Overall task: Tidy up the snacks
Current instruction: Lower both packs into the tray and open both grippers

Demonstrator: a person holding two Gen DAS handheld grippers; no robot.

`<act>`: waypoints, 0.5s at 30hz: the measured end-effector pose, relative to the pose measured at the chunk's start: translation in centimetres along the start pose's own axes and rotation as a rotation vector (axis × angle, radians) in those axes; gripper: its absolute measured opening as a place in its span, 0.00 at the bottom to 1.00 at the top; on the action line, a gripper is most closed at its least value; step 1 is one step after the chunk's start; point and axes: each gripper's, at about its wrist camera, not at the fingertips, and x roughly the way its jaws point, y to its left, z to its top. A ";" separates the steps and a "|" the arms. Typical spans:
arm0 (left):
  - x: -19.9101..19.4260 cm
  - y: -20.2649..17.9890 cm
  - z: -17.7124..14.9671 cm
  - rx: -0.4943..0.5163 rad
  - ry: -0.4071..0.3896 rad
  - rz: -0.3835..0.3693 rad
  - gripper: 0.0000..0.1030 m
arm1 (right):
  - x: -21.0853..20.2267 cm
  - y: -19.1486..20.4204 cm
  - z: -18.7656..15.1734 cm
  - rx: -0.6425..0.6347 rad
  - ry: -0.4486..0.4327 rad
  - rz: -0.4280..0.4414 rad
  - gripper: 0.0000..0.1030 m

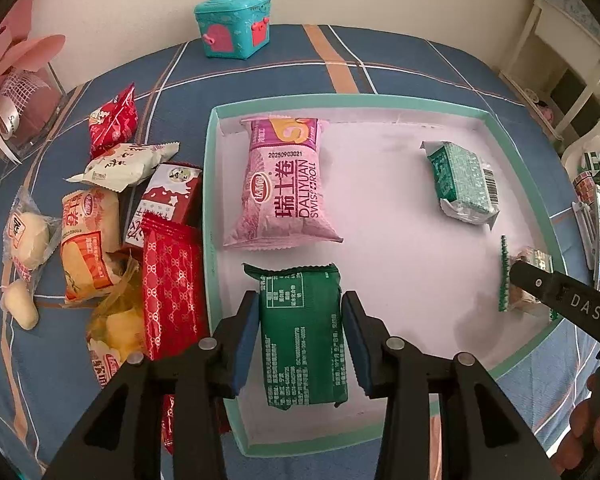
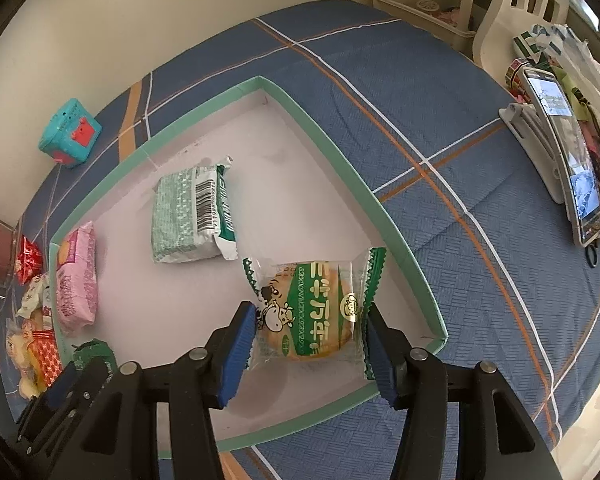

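A white tray with a mint-green rim (image 1: 208, 200) (image 2: 340, 168) lies on the blue plaid cloth. In it are a pink Swiss roll pack (image 1: 284, 184) (image 2: 78, 276), a pale green barcode pack (image 1: 462, 184) (image 2: 192, 216), a dark green pack (image 1: 302, 340) and a clear-wrapped round cake with green print (image 2: 312, 312). My left gripper (image 1: 300, 344) has its pads against both sides of the dark green pack. My right gripper (image 2: 310, 356) straddles the round cake, and small gaps show at the pads; it also shows in the left wrist view (image 1: 540, 284).
A pile of red, white and orange snack packs (image 1: 120, 220) lies left of the tray. A teal toy chest (image 1: 234, 24) stands at the table's far edge. A phone on a stand (image 2: 568, 160) is at the right. Pink ribbon box (image 1: 16, 96) at far left.
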 end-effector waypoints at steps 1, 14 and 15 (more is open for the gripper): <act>-0.1 -0.1 0.0 -0.001 0.001 -0.003 0.50 | 0.0 0.0 0.0 -0.002 -0.002 -0.002 0.57; -4.9 -0.4 0.3 0.006 -0.064 -0.025 0.54 | -3.9 1.3 -0.1 -0.036 -0.135 0.016 0.63; -5.5 -0.1 0.4 -0.003 -0.074 -0.025 0.54 | -4.2 1.4 0.0 -0.039 -0.146 0.020 0.63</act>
